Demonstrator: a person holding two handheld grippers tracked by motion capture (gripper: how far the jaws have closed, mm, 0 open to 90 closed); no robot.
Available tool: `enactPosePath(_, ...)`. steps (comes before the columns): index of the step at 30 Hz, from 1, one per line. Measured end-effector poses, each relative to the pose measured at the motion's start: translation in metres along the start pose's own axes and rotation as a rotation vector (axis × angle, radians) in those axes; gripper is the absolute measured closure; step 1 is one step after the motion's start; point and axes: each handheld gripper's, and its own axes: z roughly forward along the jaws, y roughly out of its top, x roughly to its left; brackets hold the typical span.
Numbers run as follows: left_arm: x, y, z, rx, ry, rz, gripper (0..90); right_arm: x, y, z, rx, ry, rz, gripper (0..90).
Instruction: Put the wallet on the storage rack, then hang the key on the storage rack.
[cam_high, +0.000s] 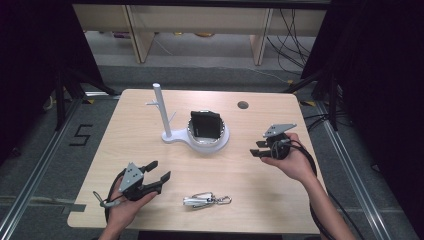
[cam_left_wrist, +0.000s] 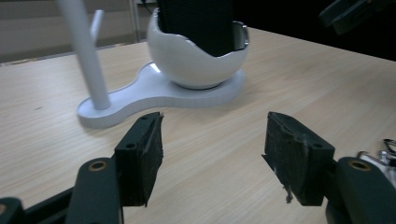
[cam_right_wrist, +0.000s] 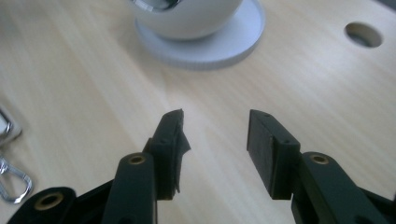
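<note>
Right now your left gripper (cam_high: 159, 170) sits near the table's (cam_high: 280, 200) front left with its jaws spread wide and nothing between them. Your right gripper (cam_high: 257, 147) is over at the right side, jaws likewise apart and empty. Between your hands, close to the front edge, lies the metal key clip (cam_high: 206, 200), nearer the left gripper. Behind it stands the white stand (cam_high: 170, 136), its bowl (cam_high: 210, 142) holding a black strap (cam_high: 205, 125).

White stand (cam_high: 167, 136), silver keyring (cam_high: 205, 200)
</note>
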Motion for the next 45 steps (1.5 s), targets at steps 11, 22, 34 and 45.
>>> enactPosePath(11,-0.014,0.018,0.015,0.014,-0.116,0.012,38.1,0.017,-0.006,0.004,0.104,0.104,-0.03,63.9)
enactPosePath(22,-0.026,0.023,0.026,0.052,-0.165,0.025,44.8,0.035,-0.011,0.002,0.224,0.233,-0.097,90.0)
enactPosePath(34,-0.045,0.037,0.042,0.171,-0.316,0.097,45.3,0.048,-0.016,0.008,0.268,0.268,-0.137,88.8)
enactPosePath(45,-0.064,0.046,0.063,0.345,-0.441,0.221,46.5,0.049,-0.016,0.007,0.285,0.275,-0.139,84.9)
